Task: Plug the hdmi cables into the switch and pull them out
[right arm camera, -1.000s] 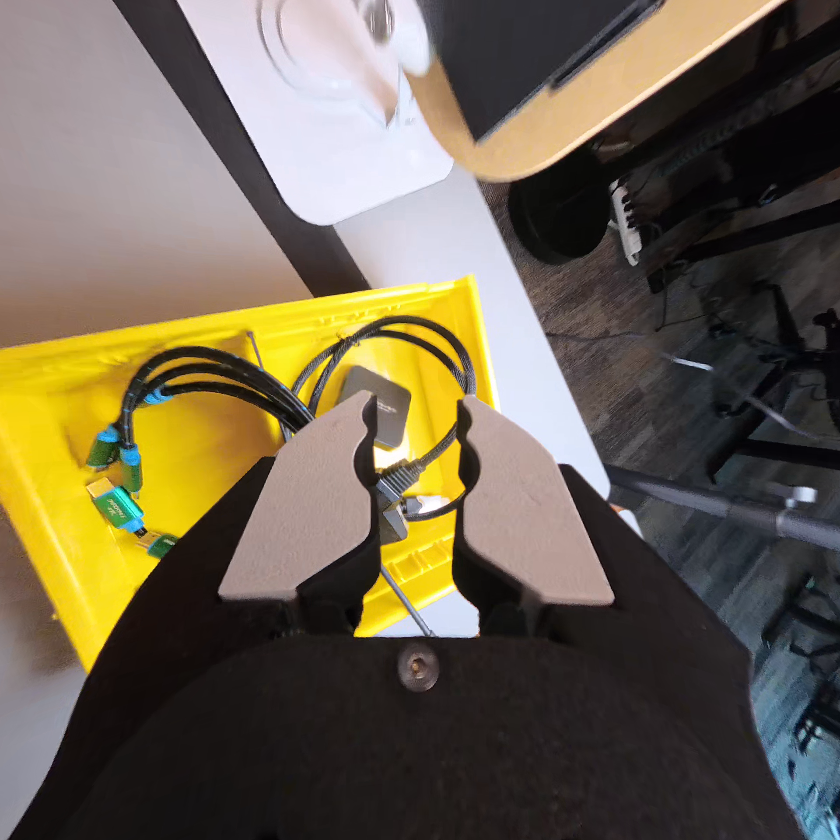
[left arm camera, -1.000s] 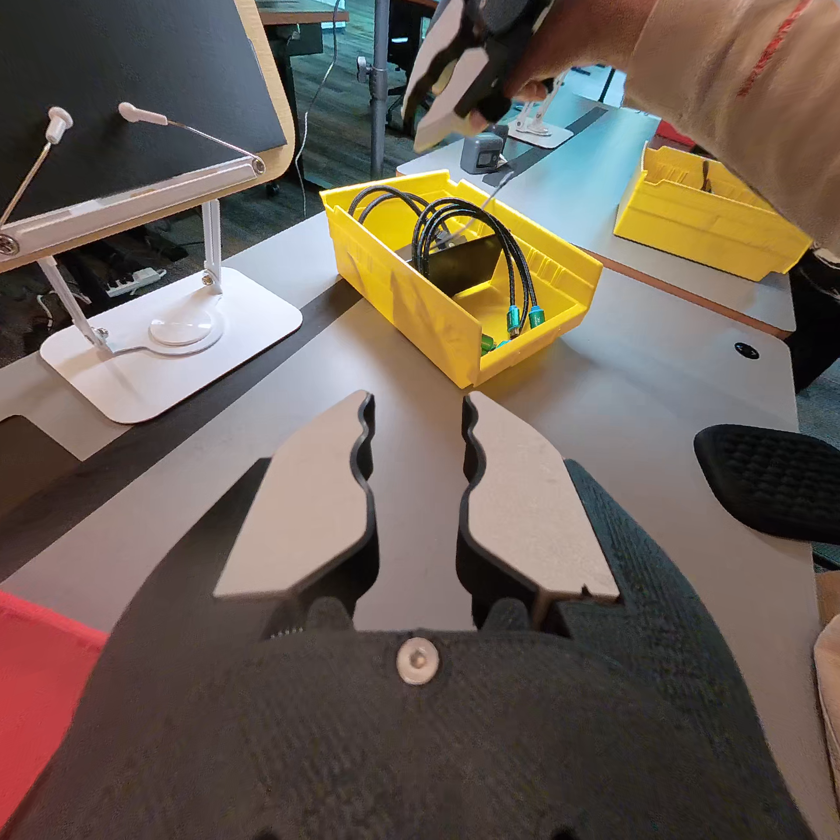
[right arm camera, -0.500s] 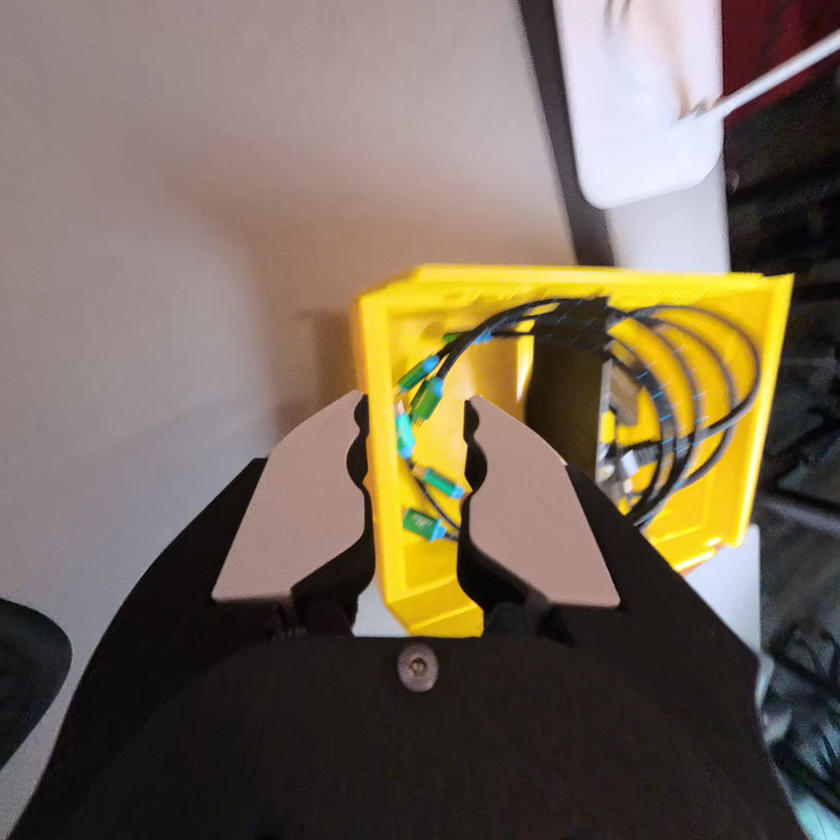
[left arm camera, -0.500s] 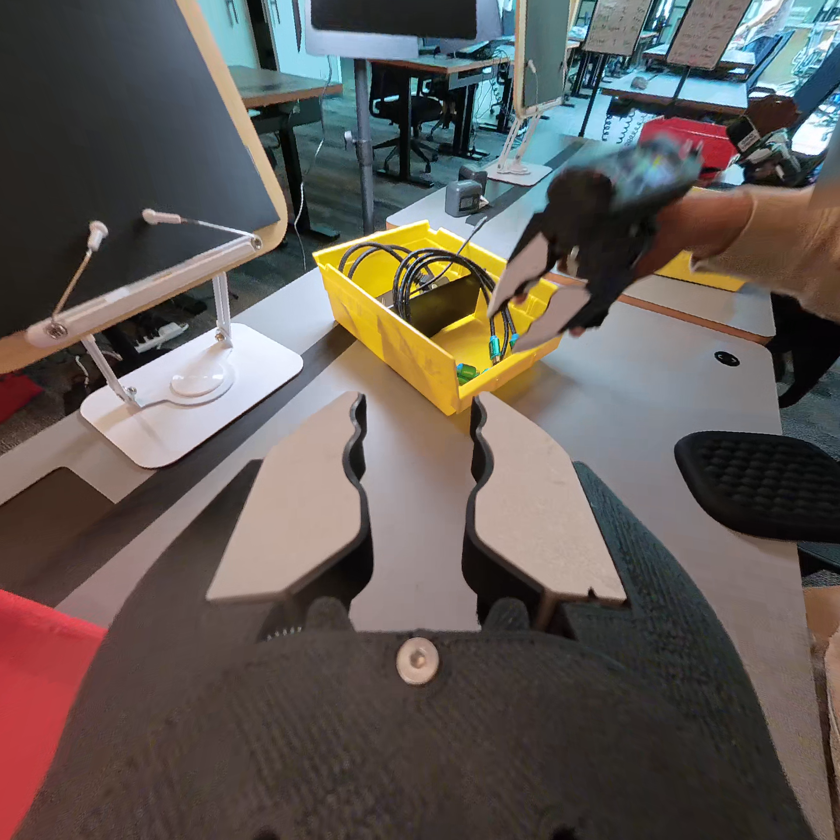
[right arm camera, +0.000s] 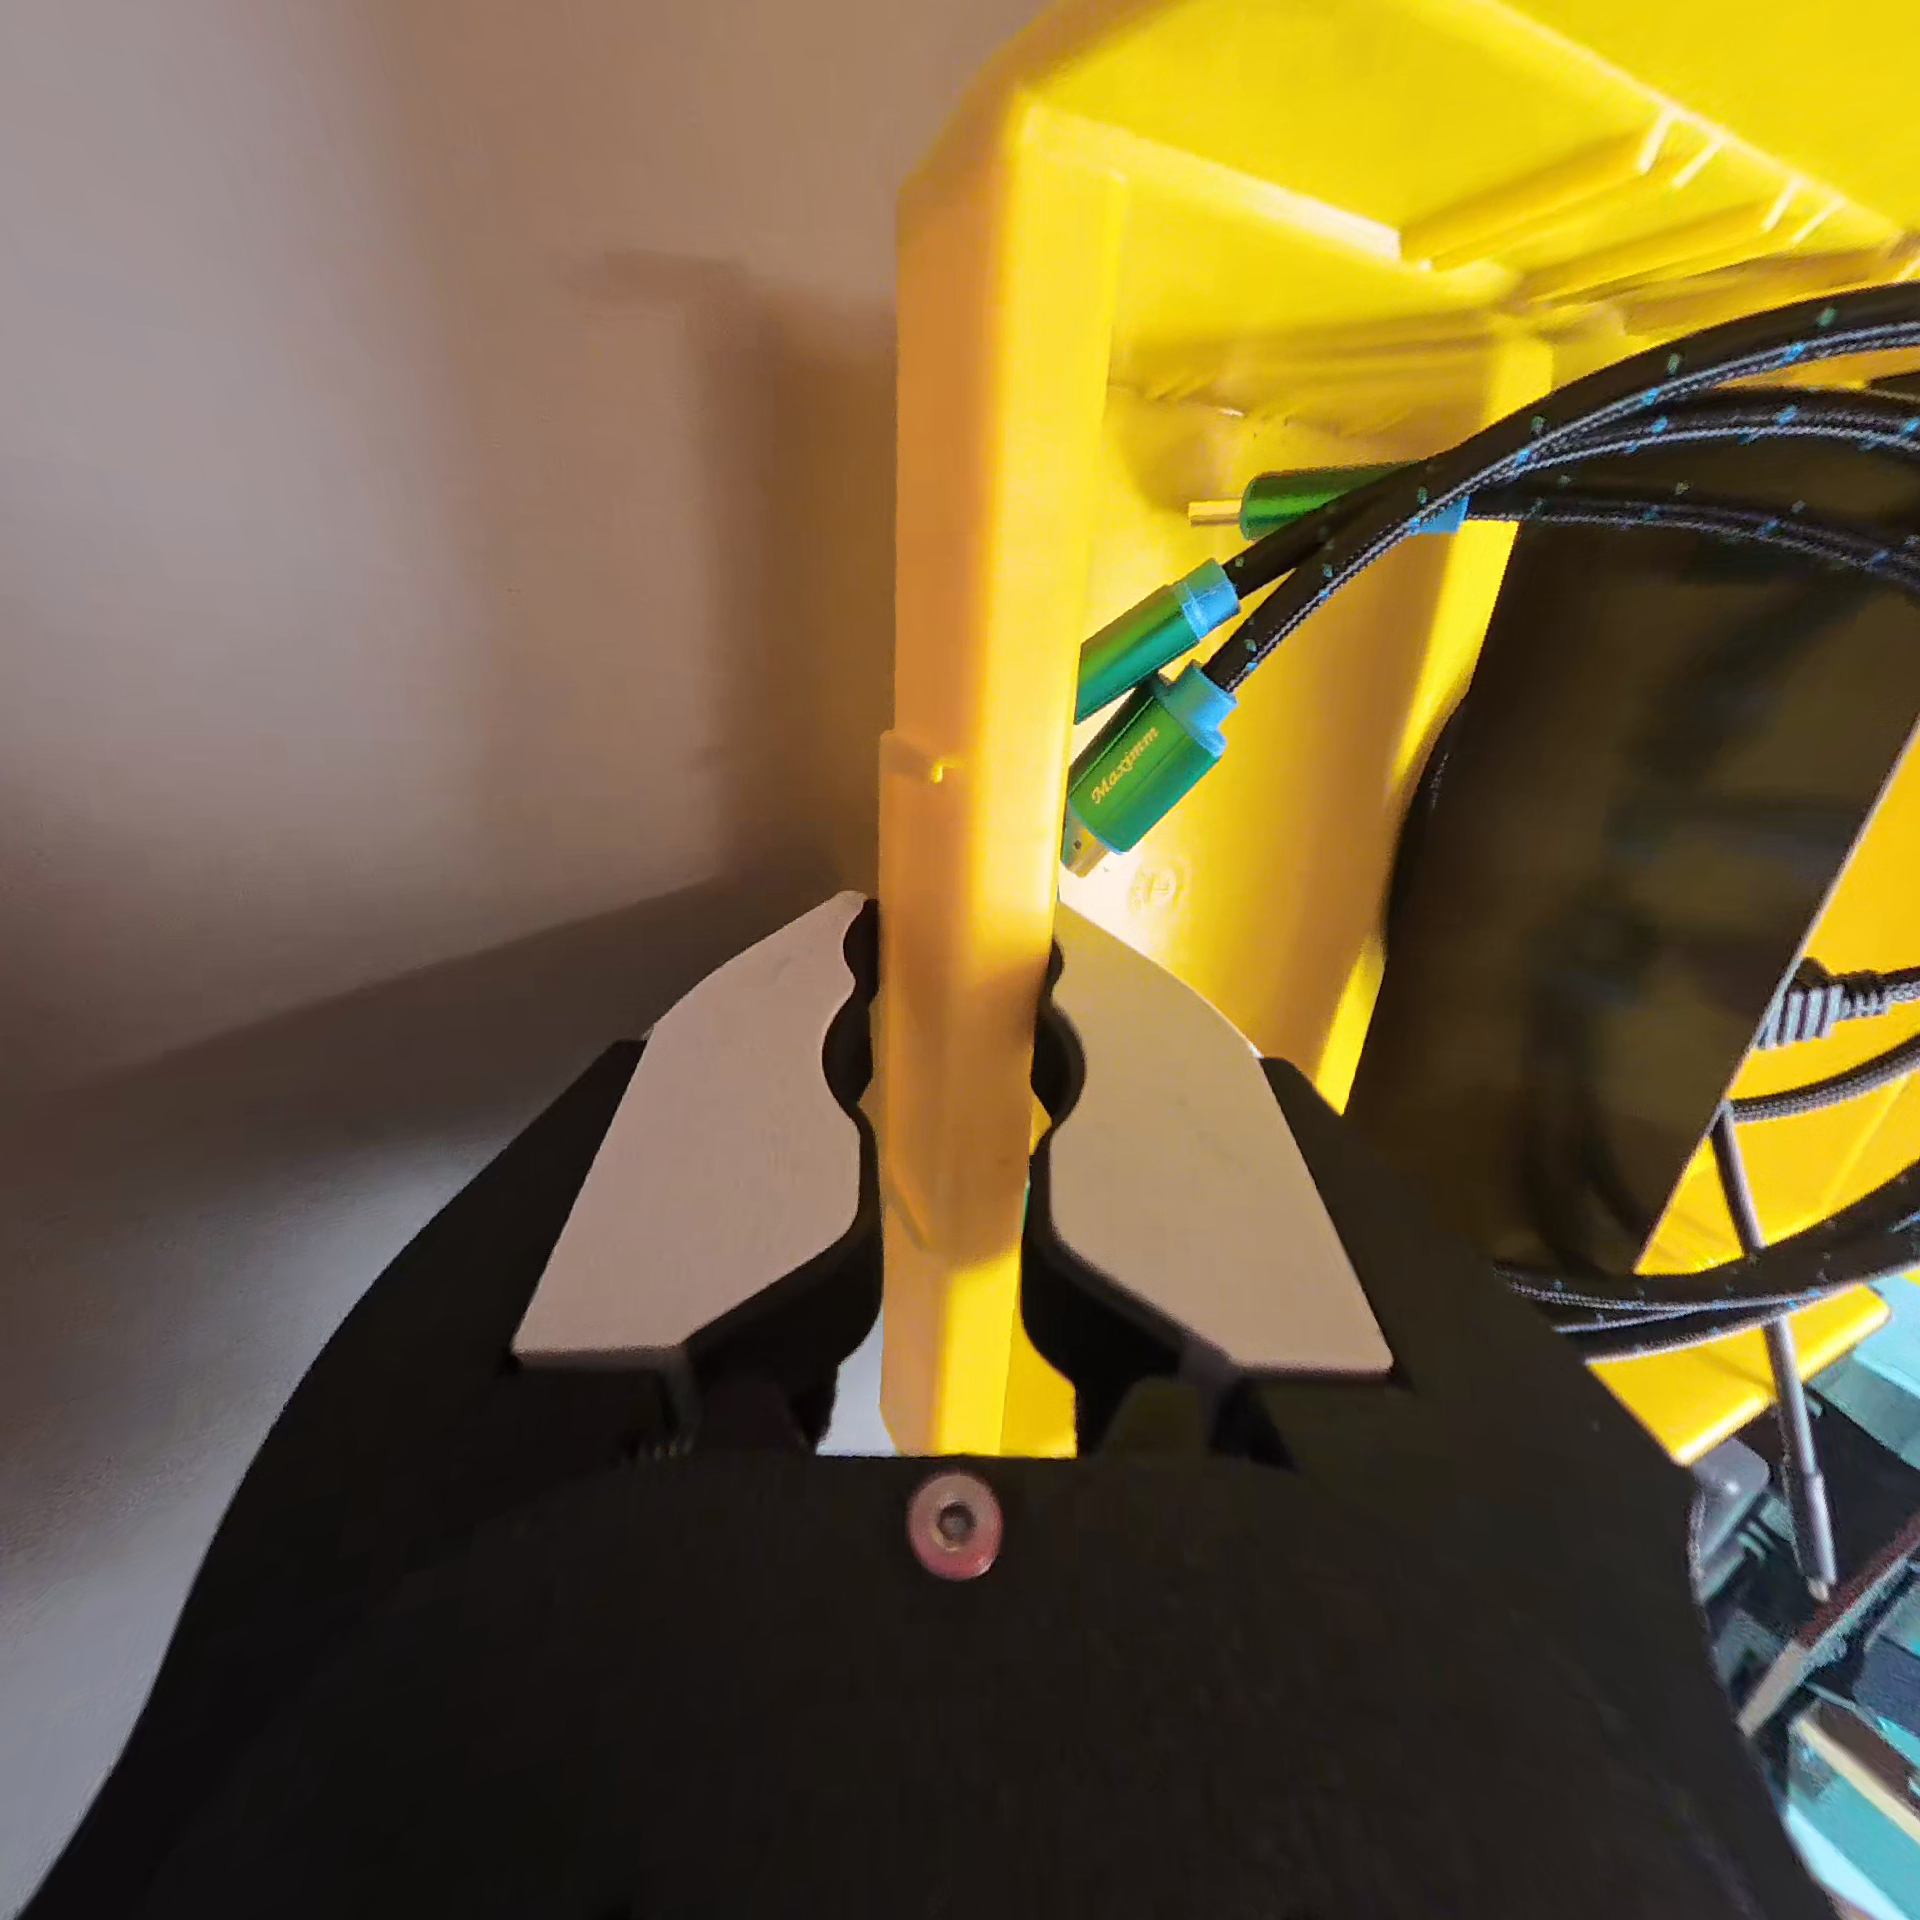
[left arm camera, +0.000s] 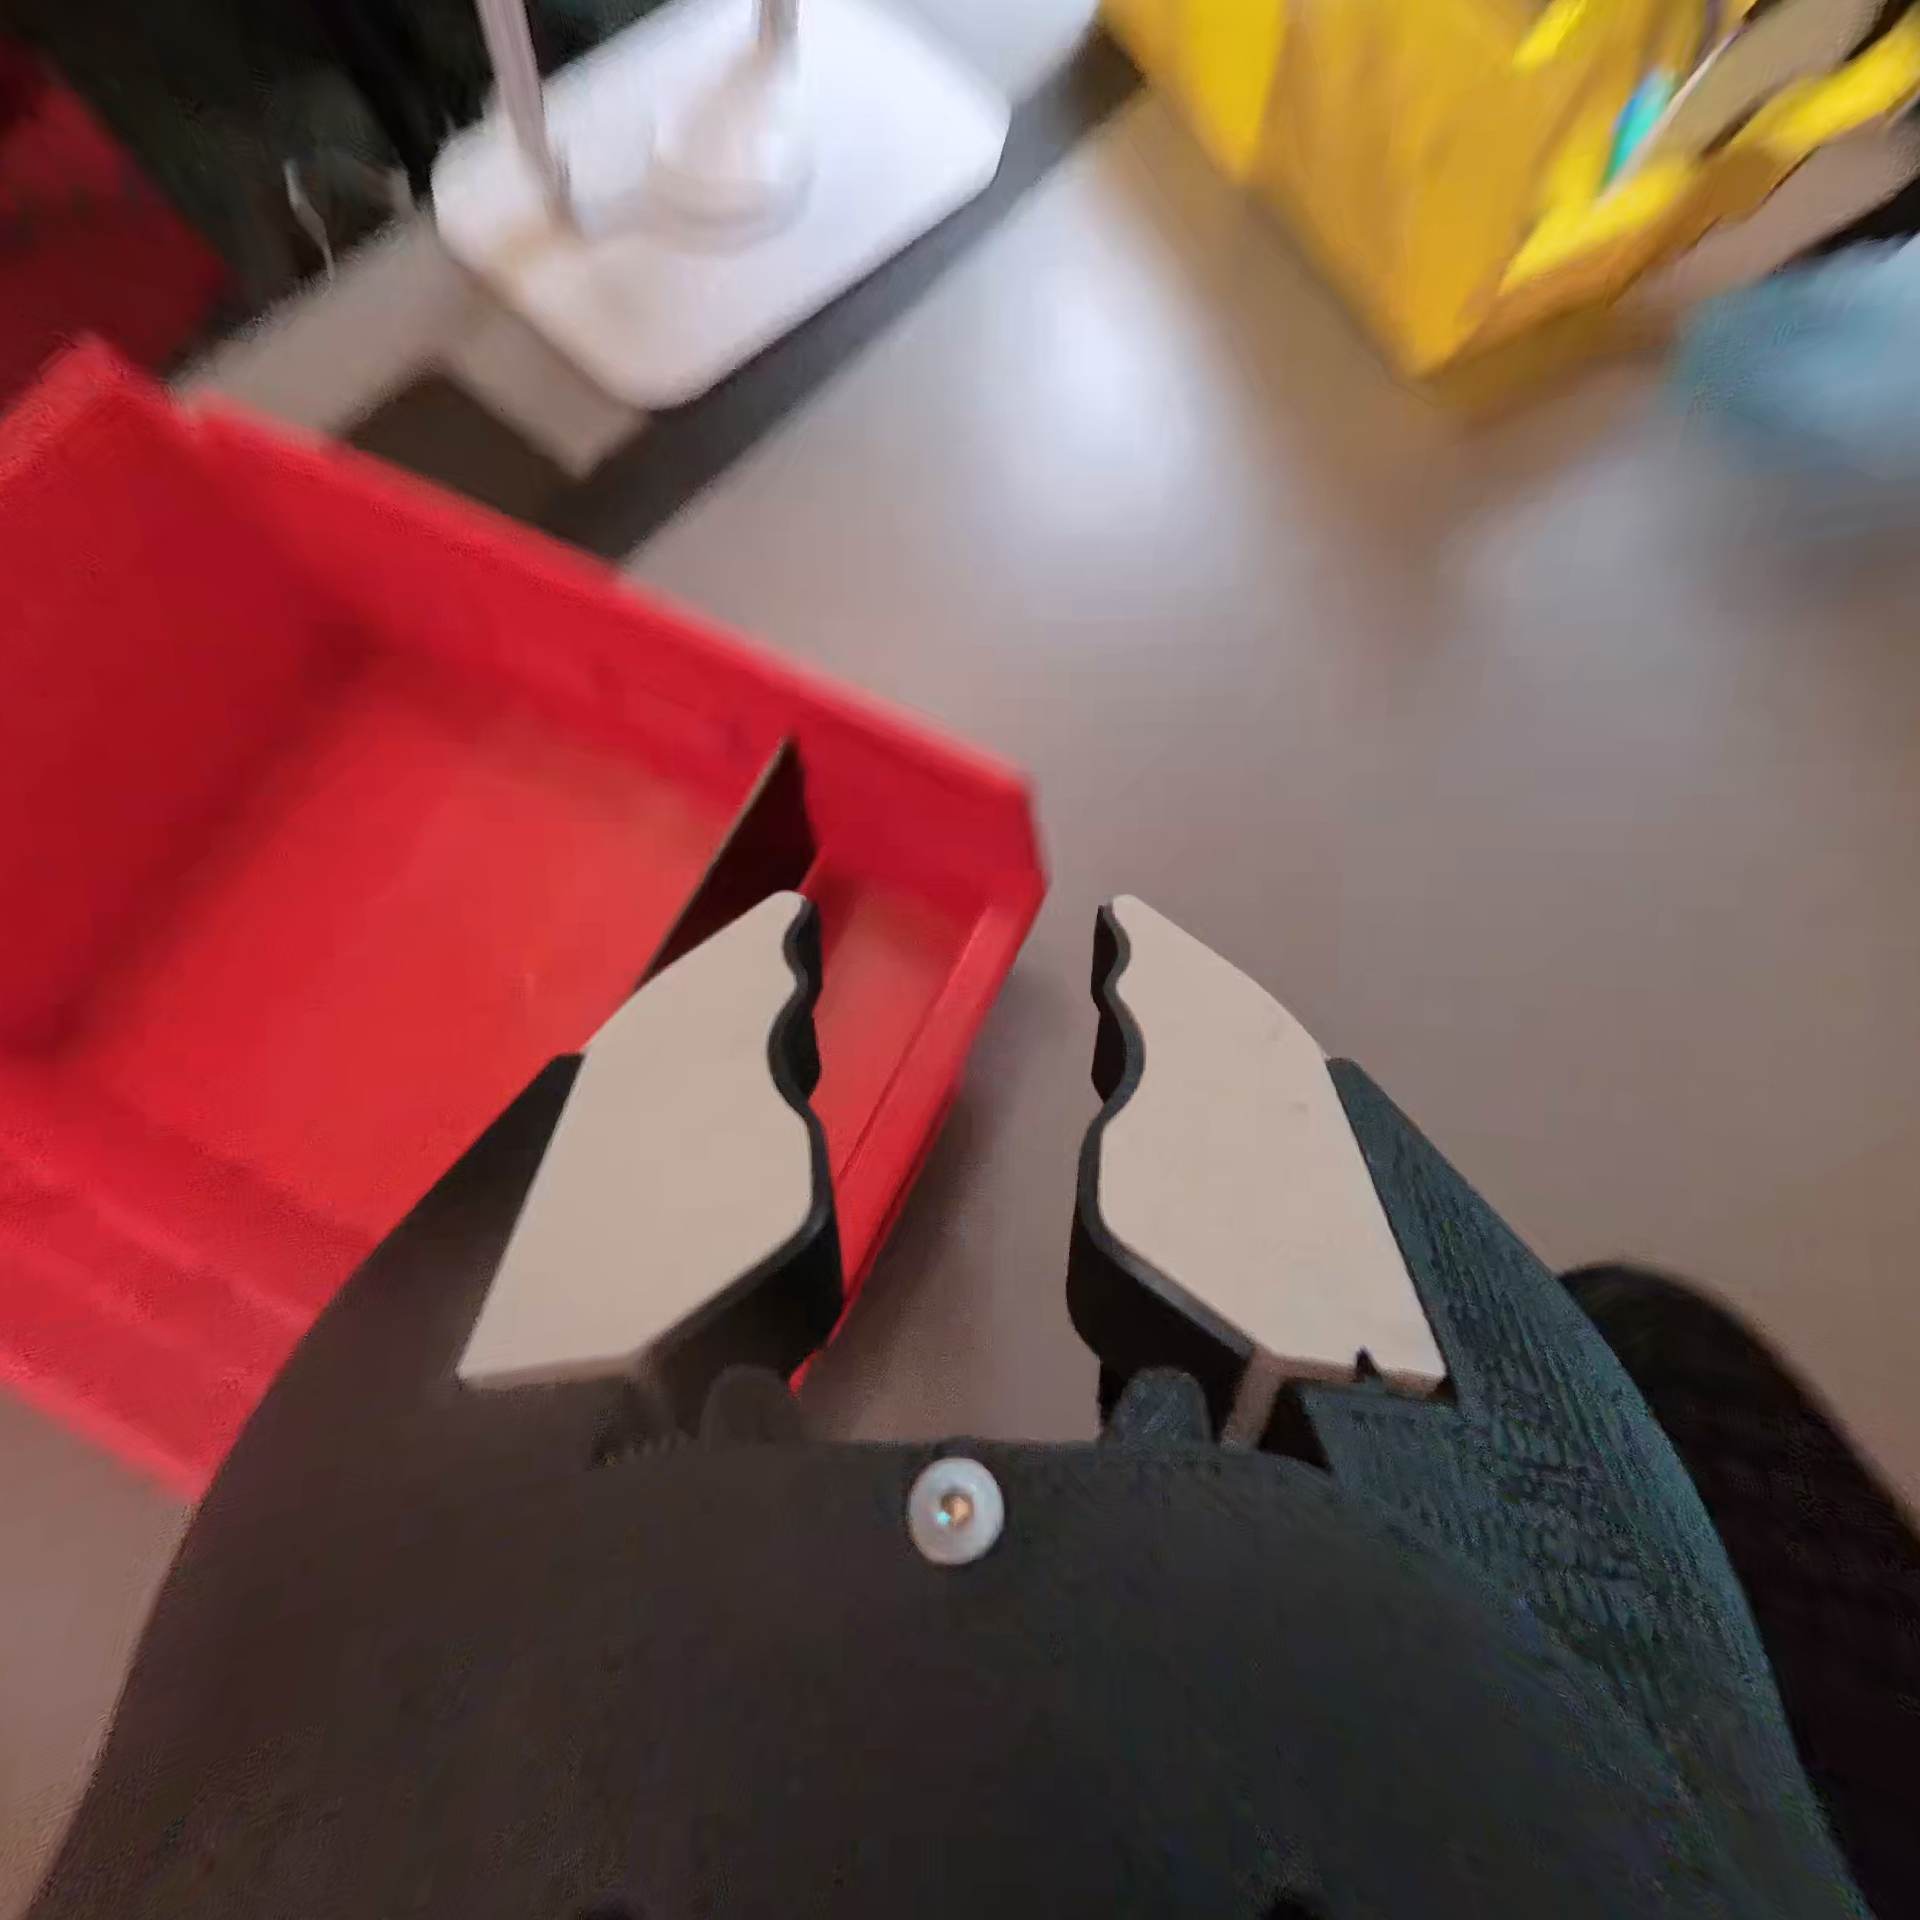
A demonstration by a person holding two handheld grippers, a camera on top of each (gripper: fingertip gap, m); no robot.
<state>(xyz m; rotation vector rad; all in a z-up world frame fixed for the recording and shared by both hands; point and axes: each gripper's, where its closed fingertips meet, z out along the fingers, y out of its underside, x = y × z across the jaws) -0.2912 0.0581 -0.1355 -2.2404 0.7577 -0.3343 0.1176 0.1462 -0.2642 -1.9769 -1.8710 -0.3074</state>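
My right gripper (right arm camera: 956, 920) is shut on the front wall of a yellow bin (right arm camera: 977, 623), one finger outside and one inside. Inside the bin lie black braided HDMI cables (right arm camera: 1558, 457) with green plugs (right arm camera: 1132, 779), next to a black switch box (right arm camera: 1662, 831) that stands on edge. My left gripper (left arm camera: 951, 914) is open and empty, above the near right corner of a red bin (left arm camera: 312, 883). The yellow bin shows blurred at the top right of the left wrist view (left arm camera: 1455, 208).
The grey table (left arm camera: 1351, 727) lies between the two bins. A white stand base (left arm camera: 727, 208) sits at the back, behind the red bin. A black padded armrest (left arm camera: 1766, 1455) is at the lower right. The red bin holds nothing. Some 45 cm of space lies between my two pairs of fingers.
My right gripper dropped to the yellow bin and closed on its front wall. My left gripper swung down and to the left, over the red bin, and stayed open.
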